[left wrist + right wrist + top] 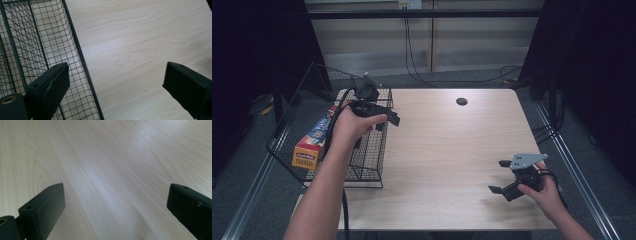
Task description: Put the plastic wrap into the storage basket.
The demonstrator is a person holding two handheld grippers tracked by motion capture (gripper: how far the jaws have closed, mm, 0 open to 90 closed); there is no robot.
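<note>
My left gripper (388,122) hangs over the right rim of a black wire basket (371,170) at the table's left side. Its jaws stand wide open with nothing between them. In the left gripper view, this left gripper (116,72) has one jaw over the basket's mesh wall (37,45) and the other over bare wood. An orange and blue box (312,145) lies inside the basket, at its left. Near the table's front right corner my right gripper (498,176) is held low over the wood. In the right gripper view, the right gripper (116,190) is open and empty.
The light wooden table (452,150) has a small dark round hole (461,101) near its far edge. Cables run across the floor behind the table, and dark panels stand at both sides.
</note>
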